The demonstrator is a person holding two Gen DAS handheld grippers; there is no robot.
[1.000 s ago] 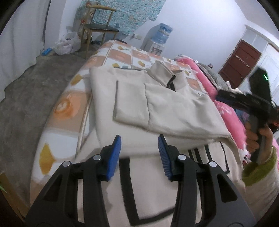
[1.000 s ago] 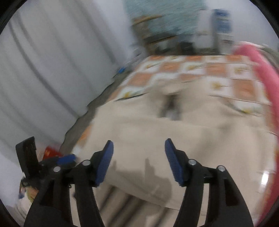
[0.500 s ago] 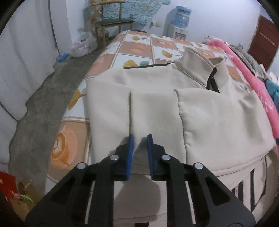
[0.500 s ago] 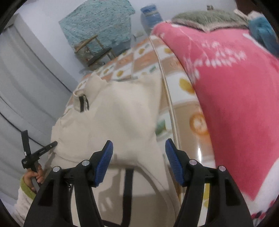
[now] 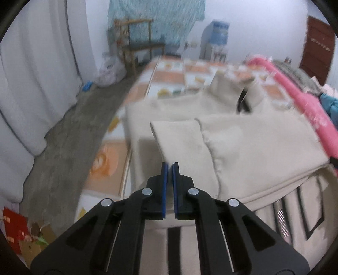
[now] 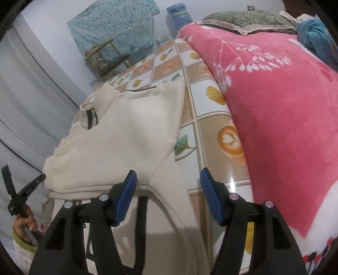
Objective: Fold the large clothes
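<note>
A large cream jacket (image 5: 249, 146) with a dark zip collar lies on the tiled-pattern bed, its body folded over on itself. My left gripper (image 5: 169, 167) is shut on the near edge of a folded-in cream sleeve panel (image 5: 179, 139), which lifts slightly. In the right wrist view the jacket (image 6: 126, 135) lies left of centre. My right gripper (image 6: 169, 186) is open and empty above the jacket's lower right edge, near the bed sheet. The left gripper (image 6: 41, 177) shows at the far left of that view.
A pink blanket (image 6: 285, 105) covers the bed's right side, with a pillow (image 6: 243, 20) behind. A wooden chair (image 5: 139, 48), a water dispenser (image 5: 217, 42) and white curtains (image 5: 36, 74) stand beyond. The concrete floor (image 5: 69, 131) lies left of the bed.
My left gripper closed from open onto the sleeve panel's edge and raised it a little. My right gripper swung to the jacket's right side and stayed open.
</note>
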